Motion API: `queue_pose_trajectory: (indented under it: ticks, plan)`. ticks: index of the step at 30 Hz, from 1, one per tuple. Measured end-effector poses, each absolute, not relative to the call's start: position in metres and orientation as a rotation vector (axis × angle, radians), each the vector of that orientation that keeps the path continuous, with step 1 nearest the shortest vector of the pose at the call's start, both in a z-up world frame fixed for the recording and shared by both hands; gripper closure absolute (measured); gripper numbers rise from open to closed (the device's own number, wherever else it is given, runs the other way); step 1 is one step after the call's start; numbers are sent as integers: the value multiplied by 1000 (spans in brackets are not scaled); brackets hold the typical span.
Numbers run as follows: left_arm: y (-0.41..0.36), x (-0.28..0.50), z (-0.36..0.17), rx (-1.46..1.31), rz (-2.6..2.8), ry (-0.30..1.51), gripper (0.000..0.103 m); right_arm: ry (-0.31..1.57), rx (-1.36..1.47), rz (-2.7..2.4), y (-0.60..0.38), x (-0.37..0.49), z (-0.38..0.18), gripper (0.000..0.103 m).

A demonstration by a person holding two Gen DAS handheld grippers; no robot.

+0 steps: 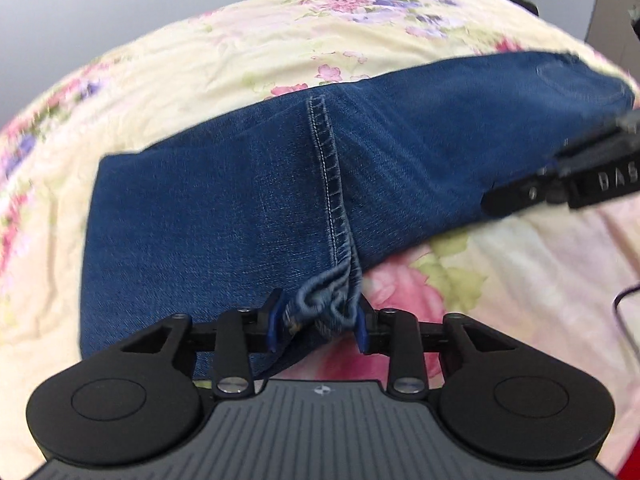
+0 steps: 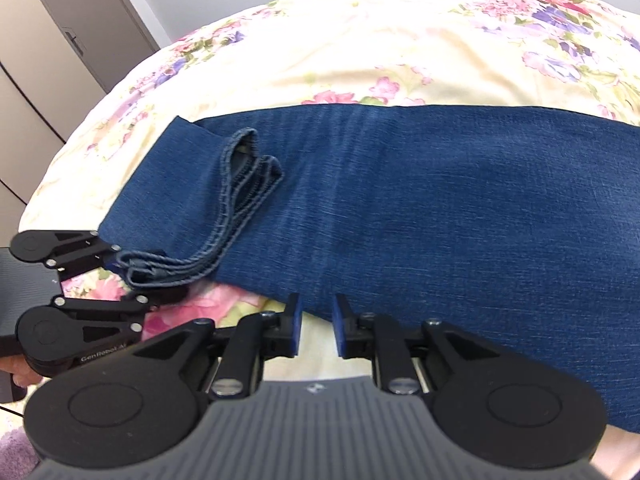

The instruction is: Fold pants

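Blue denim pants [image 1: 240,208] lie folded lengthwise on a floral bedspread [image 1: 240,52]. My left gripper [image 1: 318,326] is shut on the bunched leg hems [image 1: 328,296] at the near edge of the pants. In the right wrist view the same left gripper [image 2: 120,280] shows at the far left, holding the hems [image 2: 172,270] folded over the pants [image 2: 440,208]. My right gripper [image 2: 316,330] is open with a narrow gap, empty, right at the pants' near edge. It shows partly in the left wrist view [image 1: 492,200], resting against the denim.
The floral bedspread [image 2: 360,48] stretches beyond the pants. Grey cabinet doors [image 2: 60,40] stand at the far left. A thin dark cable [image 1: 624,312] lies on the bed at the right.
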State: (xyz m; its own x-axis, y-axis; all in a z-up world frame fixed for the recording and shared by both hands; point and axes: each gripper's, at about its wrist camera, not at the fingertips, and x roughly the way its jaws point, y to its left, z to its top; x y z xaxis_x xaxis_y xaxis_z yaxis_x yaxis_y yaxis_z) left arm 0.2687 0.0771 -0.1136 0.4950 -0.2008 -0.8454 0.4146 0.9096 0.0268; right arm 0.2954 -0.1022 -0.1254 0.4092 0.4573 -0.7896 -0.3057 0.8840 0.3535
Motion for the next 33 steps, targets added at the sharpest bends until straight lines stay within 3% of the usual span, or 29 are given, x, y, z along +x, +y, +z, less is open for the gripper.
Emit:
queue_pose_trajectory:
  ticks: [2, 4, 8, 13, 27, 33]
  plan:
    - [83, 268, -108, 133, -416, 1002, 65, 1041, 168, 492, -100, 294, -122, 88]
    - [86, 267, -103, 38, -473, 1020, 64, 1035, 175, 502, -98, 291, -118, 76]
    - [103, 265, -87, -58, -466, 987, 63, 1028, 201, 521, -93, 289, -109, 70]
    - [134, 261, -69, -82, -385, 938, 63, 1035, 311, 538, -89, 290, -106, 51]
    - [188, 261, -84, -116, -190, 930, 63, 1199, 655, 548, -44, 307, -163, 48]
    - [191, 261, -91, -119, -207, 915, 63, 1181, 791, 553, -39, 321, -190, 49]
